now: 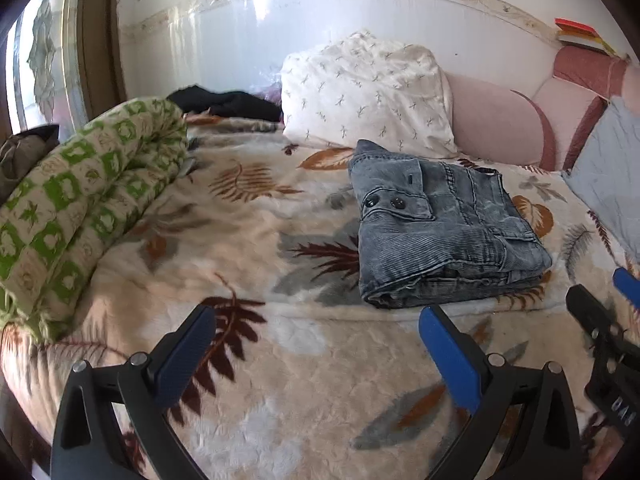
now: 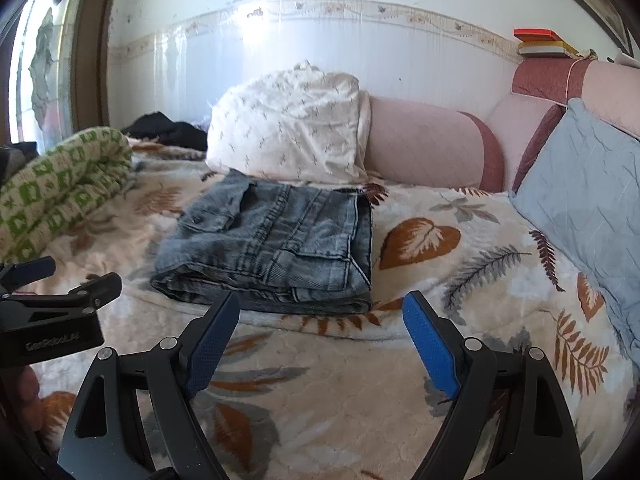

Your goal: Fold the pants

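Observation:
The grey-blue denim pants (image 1: pixel 436 224) lie folded in a compact stack on the leaf-patterned blanket (image 1: pixel 248 360), in front of the white pillow. They also show in the right wrist view (image 2: pixel 272 240). My left gripper (image 1: pixel 316 320) is open and empty, held back from the near edge of the pants. My right gripper (image 2: pixel 320 308) is open and empty, just short of the stack's near fold. The right gripper's fingers (image 1: pixel 592 312) show at the right edge of the left view; the left gripper (image 2: pixel 32 276) shows at the left edge of the right view.
A rolled green-and-cream quilt (image 1: pixel 72 208) lies along the left of the bed. A white pillow (image 1: pixel 364 92), pink bolster (image 2: pixel 424 144) and light blue cushion (image 2: pixel 588 200) line the headboard. Dark clothing (image 1: pixel 228 104) lies at the back. Books (image 2: pixel 540 44) sit on the headboard.

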`<state>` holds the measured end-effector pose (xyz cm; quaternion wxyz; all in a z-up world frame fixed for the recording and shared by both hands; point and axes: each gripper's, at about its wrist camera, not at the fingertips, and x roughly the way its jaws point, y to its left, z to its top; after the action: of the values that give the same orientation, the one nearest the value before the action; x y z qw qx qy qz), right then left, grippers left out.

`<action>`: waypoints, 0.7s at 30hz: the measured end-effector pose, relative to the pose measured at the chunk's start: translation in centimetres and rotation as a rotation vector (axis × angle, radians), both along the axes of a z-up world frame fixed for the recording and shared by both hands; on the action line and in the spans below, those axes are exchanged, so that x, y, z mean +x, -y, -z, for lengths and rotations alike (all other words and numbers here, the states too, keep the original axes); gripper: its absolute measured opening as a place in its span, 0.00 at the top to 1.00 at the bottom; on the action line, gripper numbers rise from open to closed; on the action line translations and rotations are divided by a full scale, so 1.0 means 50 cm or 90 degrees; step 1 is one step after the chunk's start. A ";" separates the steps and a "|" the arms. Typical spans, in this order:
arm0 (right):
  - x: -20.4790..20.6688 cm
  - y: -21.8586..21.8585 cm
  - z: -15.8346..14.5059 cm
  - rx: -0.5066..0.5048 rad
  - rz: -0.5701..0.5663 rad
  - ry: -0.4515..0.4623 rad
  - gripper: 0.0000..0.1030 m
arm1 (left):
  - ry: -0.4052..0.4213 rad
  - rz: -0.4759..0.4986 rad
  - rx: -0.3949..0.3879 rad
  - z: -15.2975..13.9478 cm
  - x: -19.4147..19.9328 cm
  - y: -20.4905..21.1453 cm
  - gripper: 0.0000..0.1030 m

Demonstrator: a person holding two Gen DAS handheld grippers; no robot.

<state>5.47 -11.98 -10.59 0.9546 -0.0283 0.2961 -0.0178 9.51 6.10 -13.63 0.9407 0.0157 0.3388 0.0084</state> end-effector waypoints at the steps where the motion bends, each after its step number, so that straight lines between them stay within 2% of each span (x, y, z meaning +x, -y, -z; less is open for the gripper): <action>1: 0.006 0.001 0.005 -0.006 0.006 -0.007 0.18 | -0.013 -0.004 0.010 0.006 0.008 0.001 0.00; 4: 0.027 0.008 0.027 -0.015 0.023 -0.036 0.18 | -0.020 0.006 -0.006 0.018 0.024 -0.004 0.00; 8: 0.044 0.033 0.059 -0.040 0.041 -0.069 0.19 | -0.052 0.006 0.002 0.036 0.056 -0.004 0.00; 11: 0.047 0.069 0.086 -0.056 0.060 -0.095 0.18 | -0.060 -0.015 0.018 0.045 0.076 -0.008 0.00; 15: 0.048 0.119 0.107 -0.058 0.093 -0.120 0.18 | -0.083 -0.035 0.017 0.069 0.100 -0.020 0.00; 17: 0.049 0.148 0.111 -0.043 0.114 -0.124 0.18 | -0.107 -0.051 0.032 0.095 0.114 -0.023 0.00; 18: 0.051 0.159 0.112 -0.034 0.123 -0.125 0.18 | -0.139 -0.058 0.039 0.118 0.127 -0.024 0.00; 19: 0.053 0.169 0.113 -0.026 0.133 -0.125 0.18 | -0.151 -0.058 0.027 0.128 0.133 -0.026 0.00; 21: 0.060 0.186 0.114 -0.010 0.153 -0.127 0.18 | -0.136 -0.055 -0.003 0.121 0.126 -0.039 0.00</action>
<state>8.45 -21.26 -16.29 0.9111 -0.0015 0.3906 -0.1312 15.83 8.06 -19.68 0.8979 -0.0006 0.4377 0.0462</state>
